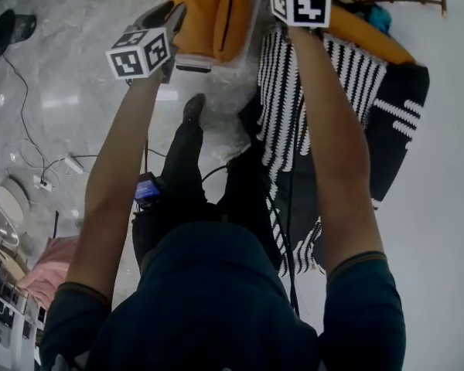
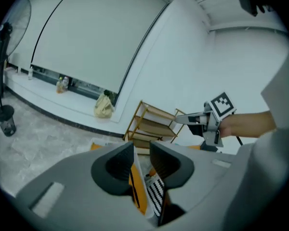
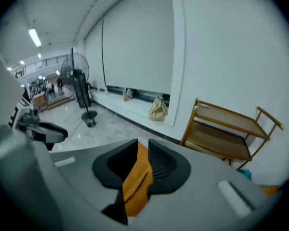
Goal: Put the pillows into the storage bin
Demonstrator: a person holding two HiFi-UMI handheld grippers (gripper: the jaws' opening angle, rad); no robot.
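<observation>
A clear storage bin (image 1: 193,64) stands on the floor ahead of me with two orange pillows (image 1: 197,14) upright inside it. My right gripper (image 3: 143,150) is shut on the orange pillow (image 3: 137,177), whose fabric fills the gap between its pads; its marker cube (image 1: 299,4) hangs over the bin's right side. My left gripper (image 1: 172,14) hovers at the bin's left rim. Its jaws (image 2: 141,153) stand apart, with the bin's edge, orange fabric and stripes showing below them. A black-and-white striped pillow (image 1: 294,83) lies right of the bin, and another orange pillow (image 1: 371,33) lies beyond it.
A wooden shelf rack (image 3: 226,129) stands against the white wall behind the bin. A standing fan (image 1: 8,29) is at the far left, with cables trailing over the marble floor. Black fabric (image 1: 402,114) spreads out on the right. Something pink (image 1: 46,273) sits near my left elbow.
</observation>
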